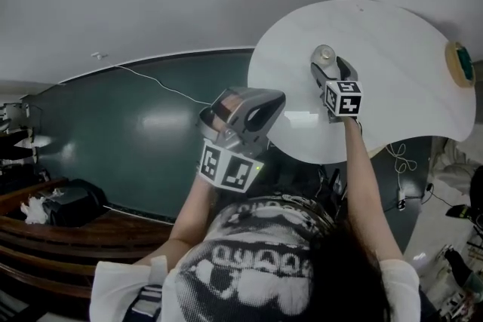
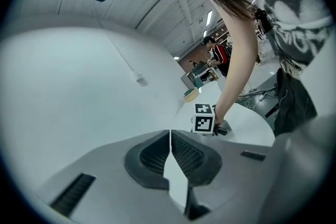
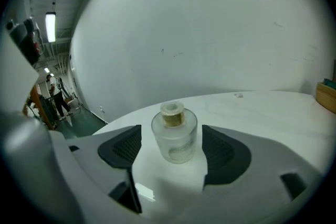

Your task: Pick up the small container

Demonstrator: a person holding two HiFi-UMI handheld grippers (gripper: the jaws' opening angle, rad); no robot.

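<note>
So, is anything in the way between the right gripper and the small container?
Nothing visible. The container stands upright on the table, between the open jaws of the right gripper, with a gap on each side and neither pad touching it.

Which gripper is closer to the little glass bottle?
Right. The right gripper has the small container standing between its open jaws, untouched. The left gripper, jaws shut, hangs off the white table, near the person's body.
</note>
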